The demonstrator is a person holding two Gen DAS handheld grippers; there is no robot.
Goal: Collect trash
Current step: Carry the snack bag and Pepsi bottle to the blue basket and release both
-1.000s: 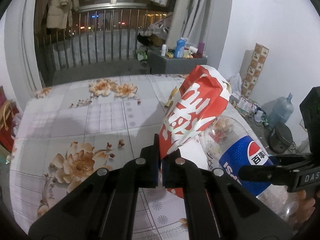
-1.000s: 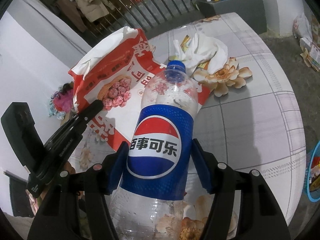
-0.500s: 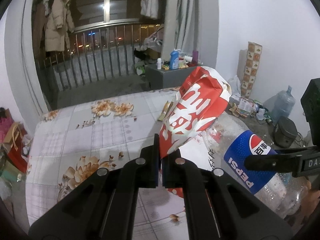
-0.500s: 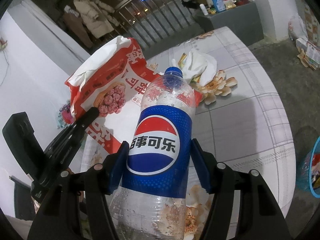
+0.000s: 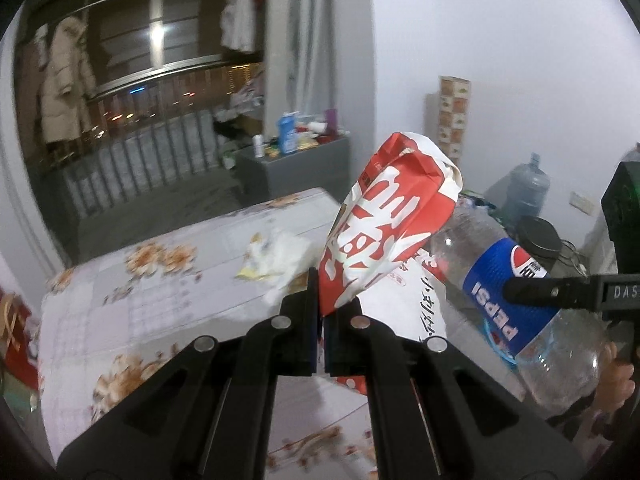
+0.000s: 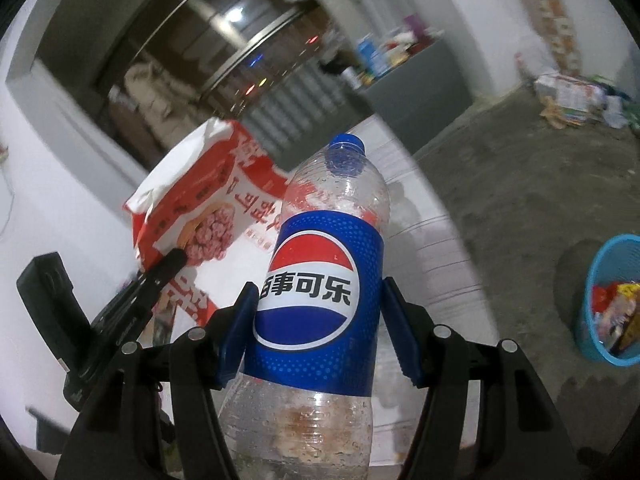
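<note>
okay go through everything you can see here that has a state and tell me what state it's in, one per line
Left gripper: shut on the snack bag, held up off the table.
Snack bag: crumpled, top open.
Right gripper: shut on the Pepsi bottle.
Pepsi bottle: empty, blue cap on, lifted.
Blue basket: upright on the floor, partly filled with wrappers.
Crumpled tissue: lying on the table.

Table [image 5: 168, 292] with floral checked cloth — crumpled white tissue [image 5: 280, 256] lying on it. Bare grey floor [image 6: 520, 184] beyond — blue basket [image 6: 600, 280] with wrappers standing there, papers piled by wall.
</note>
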